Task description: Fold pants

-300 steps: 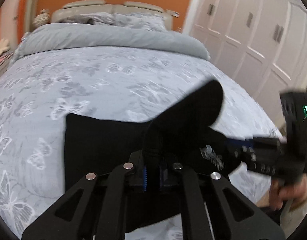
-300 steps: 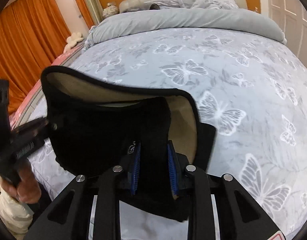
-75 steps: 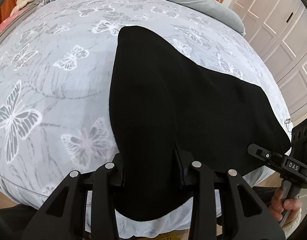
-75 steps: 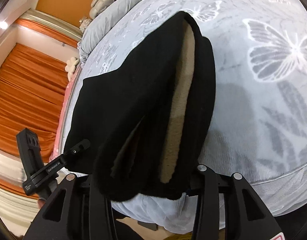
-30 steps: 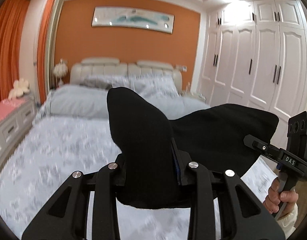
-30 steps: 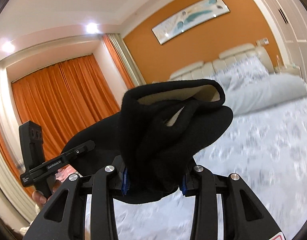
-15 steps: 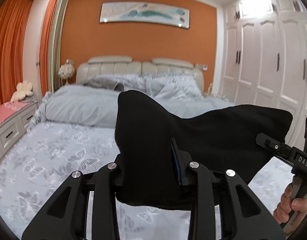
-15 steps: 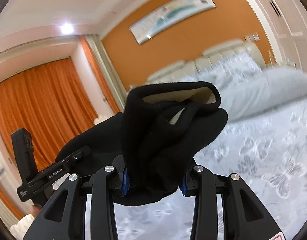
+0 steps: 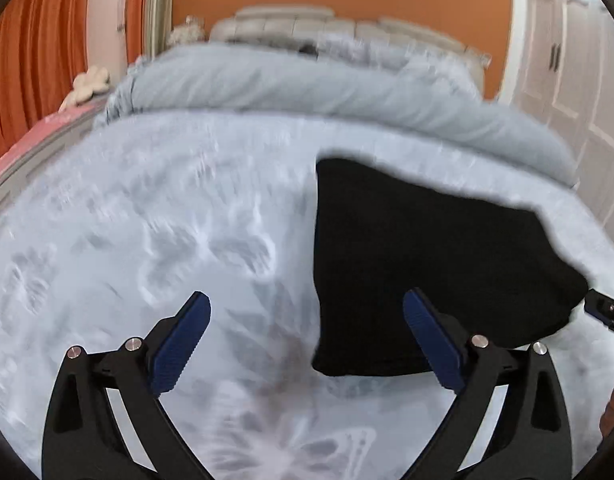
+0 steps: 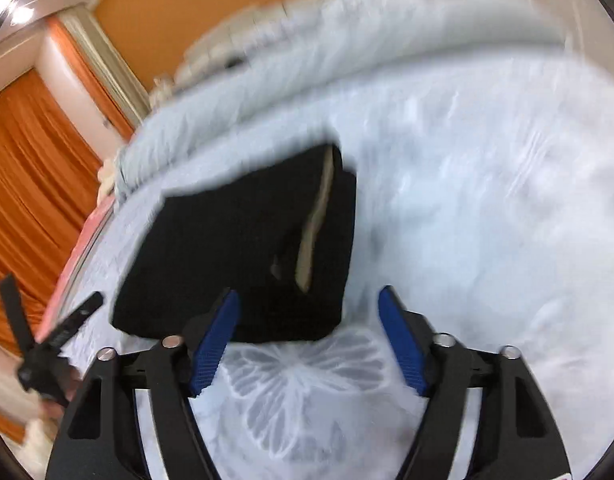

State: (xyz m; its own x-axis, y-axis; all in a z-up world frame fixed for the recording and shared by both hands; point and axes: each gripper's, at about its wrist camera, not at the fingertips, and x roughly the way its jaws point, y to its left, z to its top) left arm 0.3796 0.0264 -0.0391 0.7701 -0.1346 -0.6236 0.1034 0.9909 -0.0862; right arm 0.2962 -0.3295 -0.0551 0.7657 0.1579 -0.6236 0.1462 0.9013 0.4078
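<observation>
Pants (image 9: 427, 272) lie folded on the bed (image 9: 147, 220), just ahead of both grippers, right of the left gripper (image 9: 307, 340) and left of the right gripper (image 10: 307, 336), whose jaws have just been opening, nothing between them.

Both wrist views look down-forward over the bed (image 9: 187, 208); both share the black pants (image 9: 427, 264)
</observation>
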